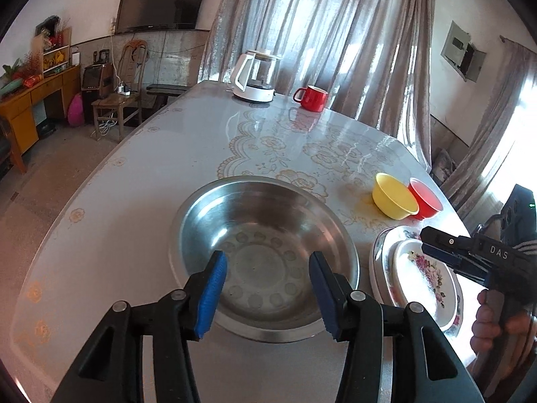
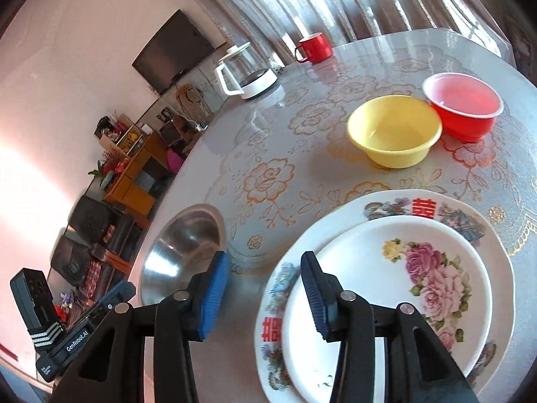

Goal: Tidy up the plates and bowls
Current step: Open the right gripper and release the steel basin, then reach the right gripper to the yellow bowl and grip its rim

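A steel bowl (image 1: 265,252) sits on the table in front of my left gripper (image 1: 268,270), which is open and empty, its fingers over the bowl's near rim. The bowl also shows in the right wrist view (image 2: 181,252). A small floral plate (image 2: 402,288) lies stacked on a larger patterned plate (image 2: 470,215). My right gripper (image 2: 265,275) is open and empty, hovering over the stack's left edge. It appears in the left wrist view (image 1: 433,245) above the plates (image 1: 423,278). A yellow bowl (image 2: 394,131) and a red bowl (image 2: 465,105) stand side by side beyond the plates.
A white kettle (image 1: 255,75) and a red mug (image 1: 312,97) stand at the table's far edge by the curtains. The table (image 1: 151,184) has a glossy floral cover. A chair, a wooden desk and a wall TV are to the left, off the table.
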`<action>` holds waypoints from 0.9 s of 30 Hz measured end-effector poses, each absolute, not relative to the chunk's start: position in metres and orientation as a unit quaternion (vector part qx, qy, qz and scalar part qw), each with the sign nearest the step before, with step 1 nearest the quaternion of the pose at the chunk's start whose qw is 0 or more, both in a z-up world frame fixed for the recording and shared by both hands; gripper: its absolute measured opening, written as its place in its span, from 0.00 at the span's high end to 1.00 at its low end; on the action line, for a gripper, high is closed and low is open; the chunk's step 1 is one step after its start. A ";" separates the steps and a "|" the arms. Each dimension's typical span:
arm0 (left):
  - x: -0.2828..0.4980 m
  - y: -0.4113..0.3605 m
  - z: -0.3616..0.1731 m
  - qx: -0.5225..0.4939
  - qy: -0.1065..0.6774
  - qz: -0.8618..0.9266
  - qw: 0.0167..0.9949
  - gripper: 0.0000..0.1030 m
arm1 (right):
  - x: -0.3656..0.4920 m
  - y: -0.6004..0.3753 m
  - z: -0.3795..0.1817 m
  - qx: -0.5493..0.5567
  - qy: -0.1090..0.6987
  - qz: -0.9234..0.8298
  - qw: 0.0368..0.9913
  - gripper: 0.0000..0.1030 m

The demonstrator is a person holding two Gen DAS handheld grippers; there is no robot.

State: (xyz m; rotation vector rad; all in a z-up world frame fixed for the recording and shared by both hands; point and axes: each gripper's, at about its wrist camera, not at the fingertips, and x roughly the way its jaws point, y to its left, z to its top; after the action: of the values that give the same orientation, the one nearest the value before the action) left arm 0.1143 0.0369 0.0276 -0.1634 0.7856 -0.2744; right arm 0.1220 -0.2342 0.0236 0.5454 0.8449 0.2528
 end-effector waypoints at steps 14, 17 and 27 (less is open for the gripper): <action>0.128 -0.024 0.033 -0.039 0.400 -0.176 0.899 0.50 | 0.109 -0.308 0.015 0.322 0.384 0.043 0.864 0.51; 0.130 -0.033 0.032 -0.031 0.403 -0.180 0.897 0.50 | 0.106 -0.316 0.011 0.329 0.384 0.033 0.862 0.51; 0.133 -0.058 0.028 -0.001 0.413 -0.193 0.890 0.50 | 0.102 -0.330 0.007 0.340 0.380 0.024 0.860 0.51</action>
State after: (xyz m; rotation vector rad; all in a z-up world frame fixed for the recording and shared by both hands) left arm 0.1328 -0.0576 0.0277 -0.0013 0.8567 -0.4001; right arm 0.1017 -0.3302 0.0073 0.7127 0.7974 0.0503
